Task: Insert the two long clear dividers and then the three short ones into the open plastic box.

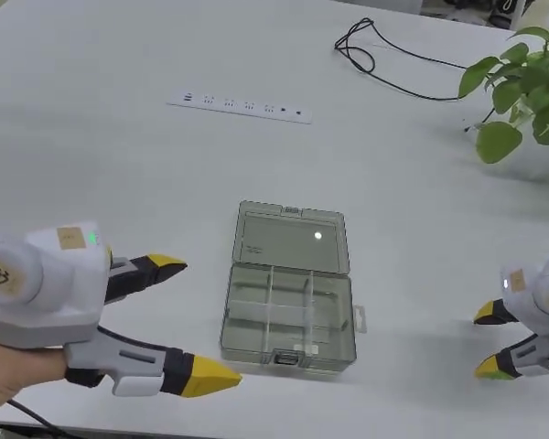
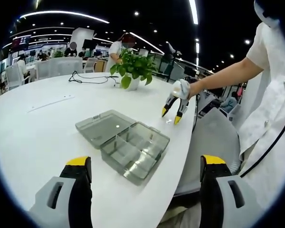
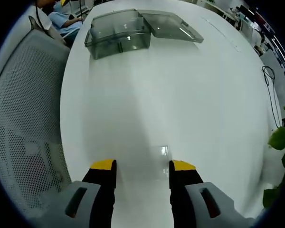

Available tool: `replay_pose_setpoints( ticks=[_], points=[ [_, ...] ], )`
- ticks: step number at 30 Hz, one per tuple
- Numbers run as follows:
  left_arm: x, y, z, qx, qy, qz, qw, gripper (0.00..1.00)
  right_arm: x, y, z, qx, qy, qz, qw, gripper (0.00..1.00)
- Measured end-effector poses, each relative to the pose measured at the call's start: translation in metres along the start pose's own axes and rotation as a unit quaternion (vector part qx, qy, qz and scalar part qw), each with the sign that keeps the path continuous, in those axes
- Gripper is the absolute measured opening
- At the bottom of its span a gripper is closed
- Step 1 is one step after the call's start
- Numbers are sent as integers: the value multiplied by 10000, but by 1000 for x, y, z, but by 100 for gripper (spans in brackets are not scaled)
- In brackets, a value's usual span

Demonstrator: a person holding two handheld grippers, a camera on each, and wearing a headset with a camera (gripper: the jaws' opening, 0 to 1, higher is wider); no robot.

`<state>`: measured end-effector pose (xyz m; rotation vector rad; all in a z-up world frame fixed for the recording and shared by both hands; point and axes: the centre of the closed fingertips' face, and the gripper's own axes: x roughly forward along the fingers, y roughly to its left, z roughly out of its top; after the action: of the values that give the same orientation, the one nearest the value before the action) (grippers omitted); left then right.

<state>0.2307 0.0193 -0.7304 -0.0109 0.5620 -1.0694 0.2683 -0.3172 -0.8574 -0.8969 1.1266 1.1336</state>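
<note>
Entry: 1 short clear divider [image 3: 162, 153], apparently, lay flat well right of the open plastic box [image 1: 288, 315], between the wide-open right gripper [image 3: 142, 166] jaws; left gripper [image 1: 199, 320] wide, empty; best pinched squarely by its edges.

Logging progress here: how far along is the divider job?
Done: several dividers stand in the box, count unclear. In hand: nothing; left gripper and right gripper are open. Left: one clear piece on the table before the right gripper, apparently still to insert.
</note>
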Motion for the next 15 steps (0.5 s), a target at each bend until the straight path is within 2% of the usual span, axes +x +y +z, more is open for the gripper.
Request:
replay_pose_setpoints(
  ticks=[1, 9, 15],
  points=[
    [0, 0, 0, -7, 0, 5, 10000, 97, -1, -2, 1, -118, -12, -48, 9999, 44],
    [0, 2, 2, -13, -16, -4, 10000, 97, -1, -4, -1, -32, -67, -68, 9999, 42],
    [1, 2, 1, 8, 8, -21, 10000, 96, -1, -6, -1, 28, -87, -104, 9999, 33]
  ],
)
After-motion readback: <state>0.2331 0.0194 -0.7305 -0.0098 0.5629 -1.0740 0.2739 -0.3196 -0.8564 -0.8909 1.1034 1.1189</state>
